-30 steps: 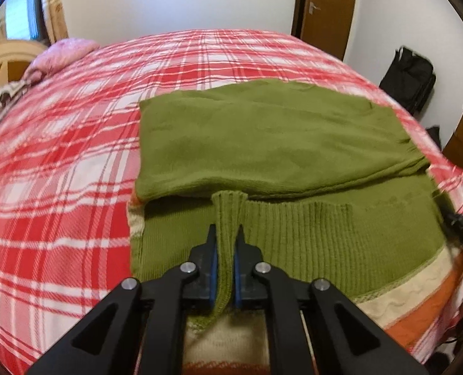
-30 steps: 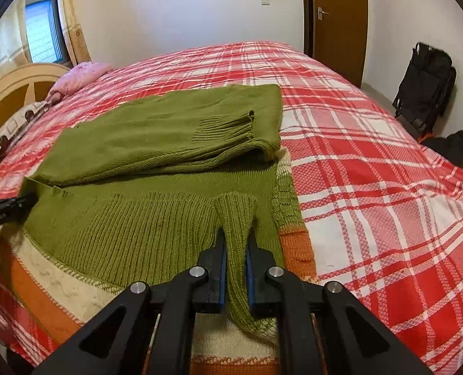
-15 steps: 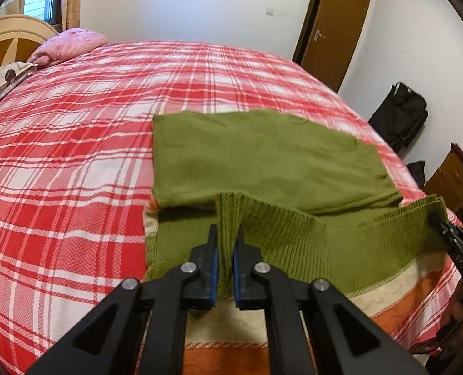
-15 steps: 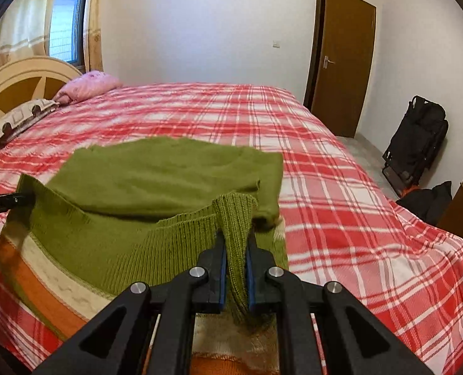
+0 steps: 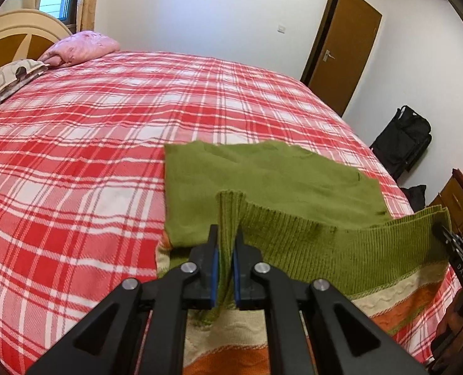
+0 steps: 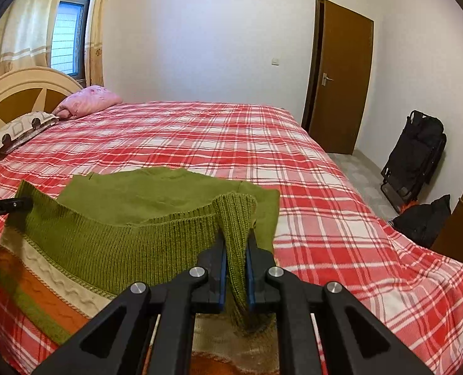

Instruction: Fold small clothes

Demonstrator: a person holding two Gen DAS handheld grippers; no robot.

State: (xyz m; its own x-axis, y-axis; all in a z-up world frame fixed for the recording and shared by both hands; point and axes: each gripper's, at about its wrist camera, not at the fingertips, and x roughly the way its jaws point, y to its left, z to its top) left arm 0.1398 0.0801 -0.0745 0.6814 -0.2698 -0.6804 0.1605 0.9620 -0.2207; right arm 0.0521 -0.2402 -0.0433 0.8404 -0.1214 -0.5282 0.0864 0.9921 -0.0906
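**Both tongs up with the sweater hem**

The left tongs are clenched on a pinch of ribbed green hem, and over on the other side the right tongs are clamped on the hem's other corner. Between them the green sweater has its ribbed band stretched out and lifted off the bed, standing up like a low wall, with the cream and orange stripes hanging below it. The rest of the sweater lies flat on the red plaid bedspread beyond the raised edge, smooth green knit, near the foot end of the bed.

From the left tongs' view, the black tip of the right tongs shows at the far right corner of the hem. At the head of the bed sit a pink pillow and a patterned pillow. A brown door stands in the far wall, a black bag leaning against the wall beside it.
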